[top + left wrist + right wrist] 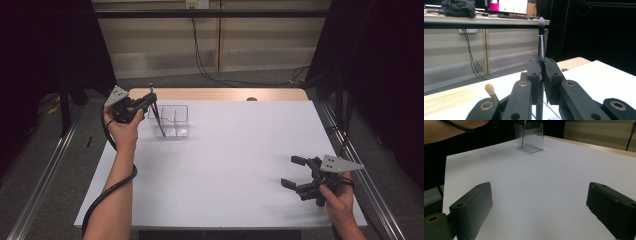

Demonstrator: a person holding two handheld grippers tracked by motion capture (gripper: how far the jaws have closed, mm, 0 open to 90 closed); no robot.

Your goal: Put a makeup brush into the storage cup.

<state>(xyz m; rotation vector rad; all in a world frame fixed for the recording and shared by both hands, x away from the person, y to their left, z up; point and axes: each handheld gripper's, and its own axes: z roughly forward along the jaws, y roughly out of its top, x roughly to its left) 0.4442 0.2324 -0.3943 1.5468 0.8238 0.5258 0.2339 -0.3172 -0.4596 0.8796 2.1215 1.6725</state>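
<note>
Makeup brush, light, stiff and slim, stands clamped mid-handle in the closed left gripper over the clear organizer at ten o'clock on the table, while the right gripper waits open.

high view looks down on the whole worktop; both gripper views sit low and close, sharing the clear box.

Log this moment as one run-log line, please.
left claw: shut on dark-bristled makeup brush, over clear plastic divided organizer | right claw: open, holding nothing, above white table
</note>
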